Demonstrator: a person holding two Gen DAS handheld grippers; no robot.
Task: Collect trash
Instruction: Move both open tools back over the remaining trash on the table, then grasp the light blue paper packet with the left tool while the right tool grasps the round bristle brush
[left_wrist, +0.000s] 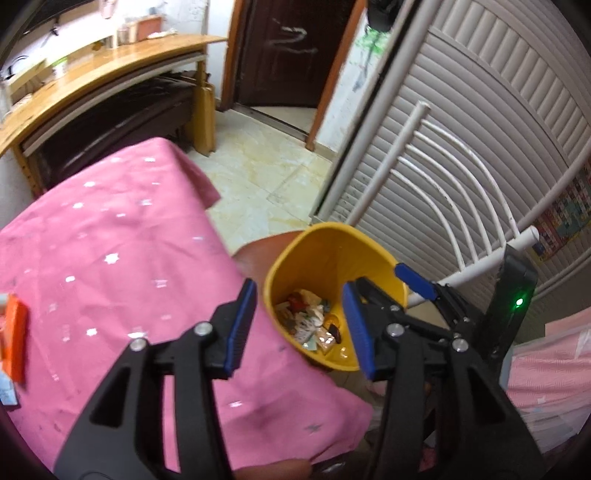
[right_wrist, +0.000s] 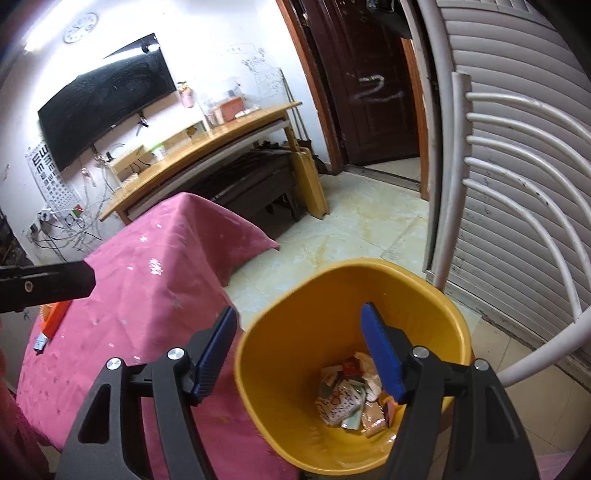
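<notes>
A yellow bin (left_wrist: 325, 254) stands on the floor by the corner of a table under a pink cloth (left_wrist: 110, 240). Several crumpled wrappers and papers (left_wrist: 310, 321) lie at its bottom. My left gripper (left_wrist: 298, 326) is open and empty, straddling the bin's near rim. To its right shows a blue pad (left_wrist: 413, 280) of my right gripper. In the right wrist view, my right gripper (right_wrist: 299, 354) hangs open and empty over the bin (right_wrist: 369, 264), with the trash (right_wrist: 351, 398) below. An orange packet (left_wrist: 14, 339) lies on the cloth at far left.
A white curved-bar chair back (left_wrist: 443, 166) and a louvred door (left_wrist: 498, 92) stand right behind the bin. A wooden desk (right_wrist: 207, 147) and a dark doorway (right_wrist: 369, 92) are beyond the tiled floor (right_wrist: 351, 229). A black tool part (right_wrist: 48, 282) juts in from the left.
</notes>
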